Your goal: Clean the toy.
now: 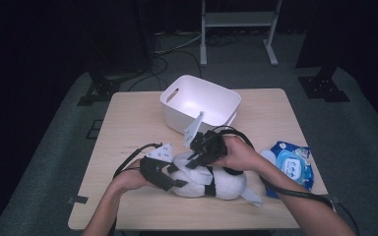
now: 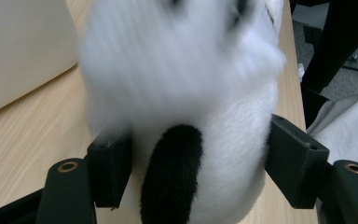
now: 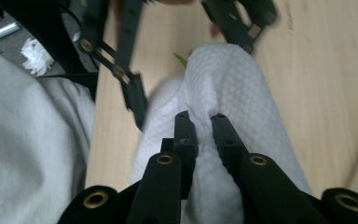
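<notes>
In the left gripper view the upper part of the plush toy (image 2: 182, 93) I hold is smeared by blur, so its dark markings near the top edge stay unreadable, and the picture's bottom edge cuts off its lower end. From the high view my right hand (image 1: 238, 155) and right gripper (image 1: 194, 162) cover the toy's middle, and I cannot tell where the pads sit there. In the right gripper view the white cloth (image 3: 223, 93) hides whatever lies under it, and my left gripper (image 3: 135, 93) beyond it is blurred. The print on the blue packet (image 1: 291, 164) is too small to read.
</notes>
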### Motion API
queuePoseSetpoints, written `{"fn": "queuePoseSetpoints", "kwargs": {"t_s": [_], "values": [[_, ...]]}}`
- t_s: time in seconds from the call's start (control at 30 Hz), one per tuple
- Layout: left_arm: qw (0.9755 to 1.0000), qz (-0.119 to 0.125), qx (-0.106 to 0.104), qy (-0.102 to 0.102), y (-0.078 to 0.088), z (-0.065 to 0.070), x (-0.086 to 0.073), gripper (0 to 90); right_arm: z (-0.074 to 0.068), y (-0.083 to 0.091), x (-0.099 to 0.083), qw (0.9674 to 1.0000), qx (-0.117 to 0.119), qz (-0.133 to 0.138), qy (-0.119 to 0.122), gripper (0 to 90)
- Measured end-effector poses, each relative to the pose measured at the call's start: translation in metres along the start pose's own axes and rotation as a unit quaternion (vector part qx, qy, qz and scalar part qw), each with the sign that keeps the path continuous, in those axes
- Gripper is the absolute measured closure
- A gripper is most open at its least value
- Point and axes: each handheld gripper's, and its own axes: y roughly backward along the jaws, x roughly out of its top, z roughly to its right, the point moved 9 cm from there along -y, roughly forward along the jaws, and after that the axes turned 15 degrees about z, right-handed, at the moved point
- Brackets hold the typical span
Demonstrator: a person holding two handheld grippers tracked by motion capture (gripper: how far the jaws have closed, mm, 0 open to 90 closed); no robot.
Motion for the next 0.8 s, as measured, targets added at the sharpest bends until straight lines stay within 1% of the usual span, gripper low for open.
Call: {"fn": "queuePoseSetpoints", "kwargs": {"t_s": [0.03,0.07,0.1,0.13,0.17,0.23,0.27,0.33,0.37,0.43,0.47,0.5,0.57,0.6,0.63,0.67,0.7,0.73,0.77,0.8], "values": [[1.0000,-0.002,0.000,-0.001,0.000,0.000,0.000,30.0,0.004,0.005,-0.004,0.9999,-0.008,-0.003,-0.006,81.8],[1.0000,-0.002,0.000,-0.001,0.000,0.000,0.000,30.0,0.004,0.005,-0.004,0.9999,-0.008,-0.003,-0.006,81.8],[1.0000,-0.002,-0.001,-0.002,0.000,0.001,0.000,30.0,0.012,0.017,-0.017,0.9992,-0.020,-0.019,-0.028,81.7],[1.0000,-0.002,-0.001,-0.003,0.000,0.001,0.000,30.0,0.012,0.017,-0.017,0.9992,-0.020,-0.019,-0.028,81.7],[1.0000,-0.001,-0.001,-0.003,0.000,0.001,0.000,29.9,0.017,0.025,-0.029,0.9987,-0.027,-0.028,-0.034,81.7],[1.0000,-0.001,-0.004,-0.001,0.000,0.001,0.001,29.6,0.018,0.031,-0.038,0.9980,-0.027,-0.034,-0.046,81.7],[1.0000,0.001,-0.006,0.005,-0.001,0.002,0.002,28.6,0.017,0.034,-0.042,0.9978,-0.026,-0.031,-0.052,81.7],[0.9999,0.001,-0.007,0.012,-0.002,0.001,0.005,23.8,0.014,0.034,-0.046,0.9977,-0.022,-0.031,-0.055,81.7],[0.9998,0.001,-0.007,0.017,-0.002,0.001,0.006,19.3,0.013,0.034,-0.047,0.9980,-0.021,-0.031,-0.051,81.8],[0.9996,-0.002,-0.007,0.025,-0.003,0.000,0.009,14.3,0.010,0.033,-0.047,0.9982,-0.015,-0.028,-0.050,81.8],[0.9995,-0.005,-0.007,0.031,-0.004,-0.001,0.009,9.3,0.009,0.032,-0.046,0.9985,-0.012,-0.027,-0.047,81.7],[0.9993,-0.007,-0.010,0.036,-0.006,-0.001,0.009,7.9,0.008,0.032,-0.046,0.9985,-0.010,-0.027,-0.047,81.7],[0.9991,-0.009,-0.014,0.039,-0.009,-0.001,0.009,4.6,0.006,0.030,-0.047,0.9986,-0.005,-0.028,-0.045,81.8],[0.9989,-0.012,-0.014,0.042,-0.012,-0.001,0.009,4.6,0.006,0.030,-0.047,0.9986,-0.005,-0.028,-0.045,81.8],[0.9986,-0.020,-0.022,0.044,-0.016,0.000,0.007,2.4,0.006,0.029,-0.047,0.9985,-0.005,-0.026,-0.047,81.7],[0.9987,-0.020,-0.023,0.042,-0.019,0.000,0.007,2.4,0.005,0.029,-0.047,0.9985,-0.004,-0.025,-0.048,81.7],[0.9989,-0.022,-0.023,0.035,-0.021,0.001,0.007,3.1,0.005,0.029,-0.048,0.9985,-0.004,-0.025,-0.049,81.7],[0.9989,-0.022,-0.023,0.035,-0.021,0.001,0.007,6.4,0.006,0.029,-0.048,0.9985,-0.003,-0.024,-0.049,81.7],[0.9992,-0.021,-0.020,0.027,-0.021,0.000,0.007,6.4,0.006,0.029,-0.048,0.9985,-0.003,-0.024,-0.049,81.7],[0.9996,-0.019,-0.014,0.016,-0.019,-0.002,0.009,17.5,0.007,0.030,-0.048,0.9984,-0.003,-0.022,-0.051,81.7]]}}
